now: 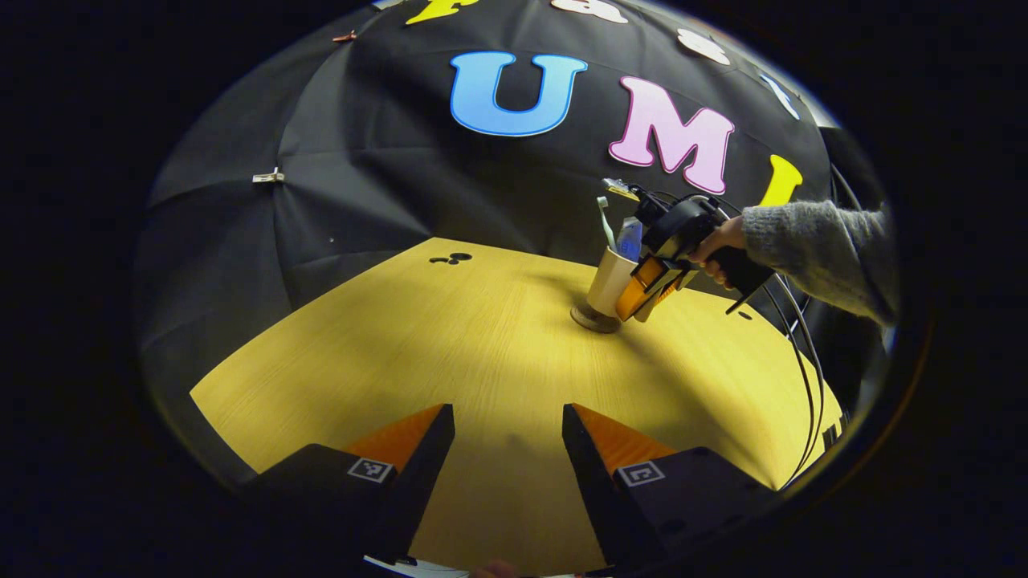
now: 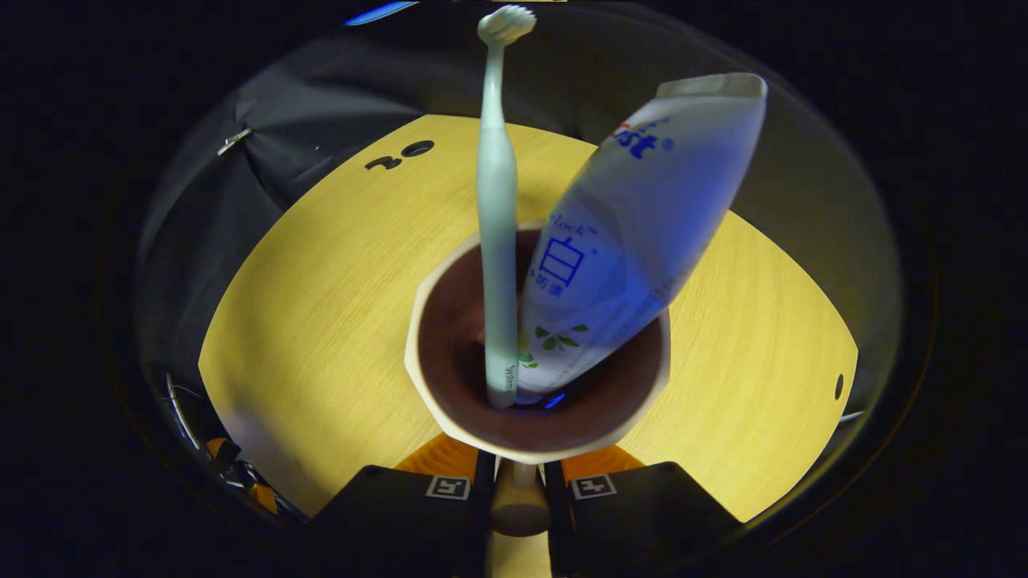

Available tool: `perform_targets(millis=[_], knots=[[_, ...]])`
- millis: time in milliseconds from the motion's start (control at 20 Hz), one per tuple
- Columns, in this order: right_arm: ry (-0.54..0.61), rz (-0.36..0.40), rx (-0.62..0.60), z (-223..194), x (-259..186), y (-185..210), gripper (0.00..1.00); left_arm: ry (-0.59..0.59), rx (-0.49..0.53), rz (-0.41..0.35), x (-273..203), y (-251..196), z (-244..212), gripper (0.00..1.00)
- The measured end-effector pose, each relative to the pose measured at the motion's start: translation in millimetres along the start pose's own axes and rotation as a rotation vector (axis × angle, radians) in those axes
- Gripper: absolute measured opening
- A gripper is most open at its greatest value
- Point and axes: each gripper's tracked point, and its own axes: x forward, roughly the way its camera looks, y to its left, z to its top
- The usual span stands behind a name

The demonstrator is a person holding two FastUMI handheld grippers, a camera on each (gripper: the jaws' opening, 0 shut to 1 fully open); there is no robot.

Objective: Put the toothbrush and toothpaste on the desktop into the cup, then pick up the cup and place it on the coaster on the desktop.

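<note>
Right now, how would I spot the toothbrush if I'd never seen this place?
Start at the yellow wooden table. On it is a cream cup, dark inside, gripped by its handle in the right gripper. Two things poke out: the fat white toothpaste tube leaning sideways, and the toothbrush, the thin pale-green stick standing straight up, bristles on top.

Recording booth, not a lived-in room: creased black cloth wall pinned with small clips encloses a bare wood-grain desktop, with cables trailing at its edge.
</note>
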Motion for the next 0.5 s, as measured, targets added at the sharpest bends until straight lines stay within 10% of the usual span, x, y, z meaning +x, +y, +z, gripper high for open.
perform_targets(millis=[500], knots=[[0.041,-0.032,-0.018,-6,17,5,0.30,0.004,-0.034,0.031,-6,14,-8,0.86]])
